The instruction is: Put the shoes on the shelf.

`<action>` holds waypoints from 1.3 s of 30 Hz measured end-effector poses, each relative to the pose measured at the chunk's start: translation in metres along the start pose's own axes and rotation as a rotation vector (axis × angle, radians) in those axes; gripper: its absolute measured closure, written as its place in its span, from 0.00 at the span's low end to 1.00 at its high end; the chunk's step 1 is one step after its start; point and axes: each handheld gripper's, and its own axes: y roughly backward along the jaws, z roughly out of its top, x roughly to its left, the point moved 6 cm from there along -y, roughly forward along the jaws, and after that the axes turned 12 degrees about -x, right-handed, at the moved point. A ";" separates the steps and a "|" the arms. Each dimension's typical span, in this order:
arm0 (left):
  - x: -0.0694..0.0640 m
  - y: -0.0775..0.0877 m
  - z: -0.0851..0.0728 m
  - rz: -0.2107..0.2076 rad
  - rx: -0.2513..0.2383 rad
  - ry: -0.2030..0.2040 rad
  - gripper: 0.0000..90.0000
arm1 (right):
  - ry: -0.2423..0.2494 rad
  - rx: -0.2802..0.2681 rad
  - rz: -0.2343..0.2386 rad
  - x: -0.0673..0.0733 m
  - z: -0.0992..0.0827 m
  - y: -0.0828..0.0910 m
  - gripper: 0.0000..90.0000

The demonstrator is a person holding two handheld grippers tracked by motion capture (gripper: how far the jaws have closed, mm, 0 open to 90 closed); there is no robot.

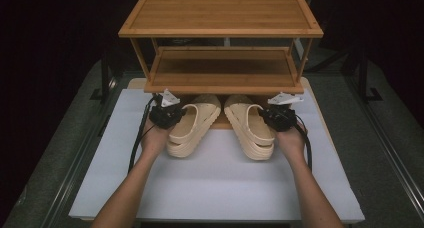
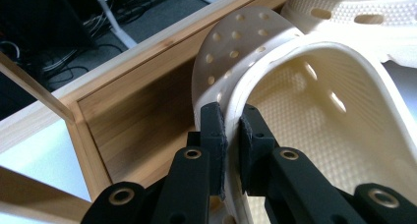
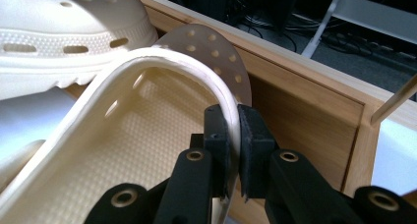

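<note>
Cream clogs, toes under the bamboo rack point(image 1: 220, 78): left clog point(image 1: 192, 124) pinched by left gripper point(image 1: 170, 114), right clog point(image 1: 248, 125) by right gripper point(image 1: 274, 117), forearms extended.

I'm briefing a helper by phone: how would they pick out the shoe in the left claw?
Find the bamboo rack on the white table. Two cream clogs lie before its bottom shelf; take the left clog, its outer rim pinched by the left claw, not its twin.
</note>
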 end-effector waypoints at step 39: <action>-0.004 -0.024 0.001 -0.002 -0.005 0.001 0.74 | 0.050 0.009 -0.034 0.016 0.000 -0.032 0.84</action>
